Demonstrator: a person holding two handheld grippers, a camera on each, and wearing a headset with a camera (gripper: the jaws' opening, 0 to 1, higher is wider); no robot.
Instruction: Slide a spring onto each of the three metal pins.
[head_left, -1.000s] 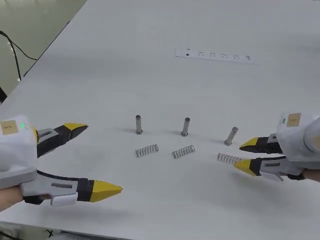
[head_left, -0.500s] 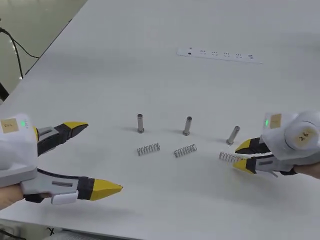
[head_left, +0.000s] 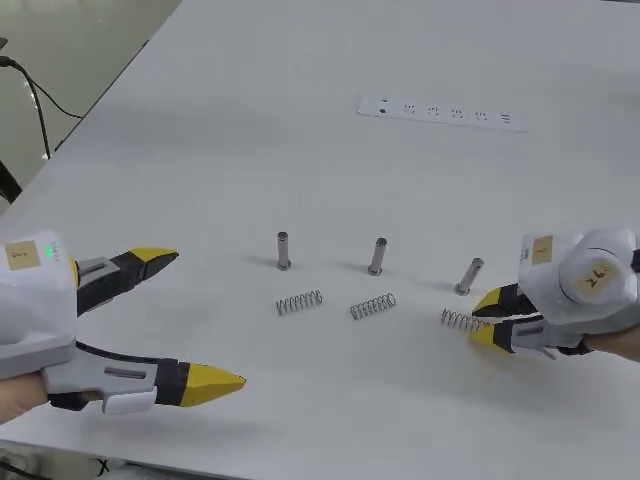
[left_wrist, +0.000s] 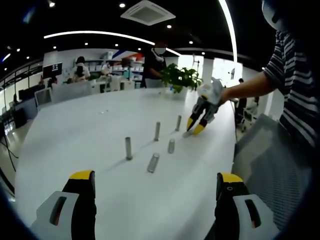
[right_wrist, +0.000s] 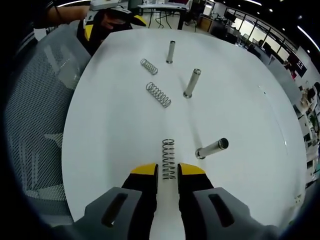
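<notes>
1. Steel springs come first. All three lie flat on the white table (head_left: 300, 150) and none is on a pin, so we judge the task barely begun. The left spring (head_left: 298, 302) and middle spring (head_left: 373, 306) sit near the centre of the head view, and the right spring (head_left: 458, 319) lies at centre right.
2. Just above them in the frame, the left pin (head_left: 283, 250), middle pin (head_left: 378, 256) and right pin (head_left: 469, 276) stand in a row. Each is bare, with one spring near its foot.
3. The right gripper (head_left: 484, 318), at the right edge of the head view, has its jaws narrowed either side of the right spring's near end. In the right gripper view a thin gap shows on each side, so we judge the spring is not yet pinched.
4. The left gripper (head_left: 195, 318), at lower left, has its jaws spread wide and holds nothing, well apart from the parts.
5. We reckon everything is left to do: grip each spring and thread it over a pin, three times.
6. A power strip (head_left: 440, 113) lies at the upper right.
</notes>
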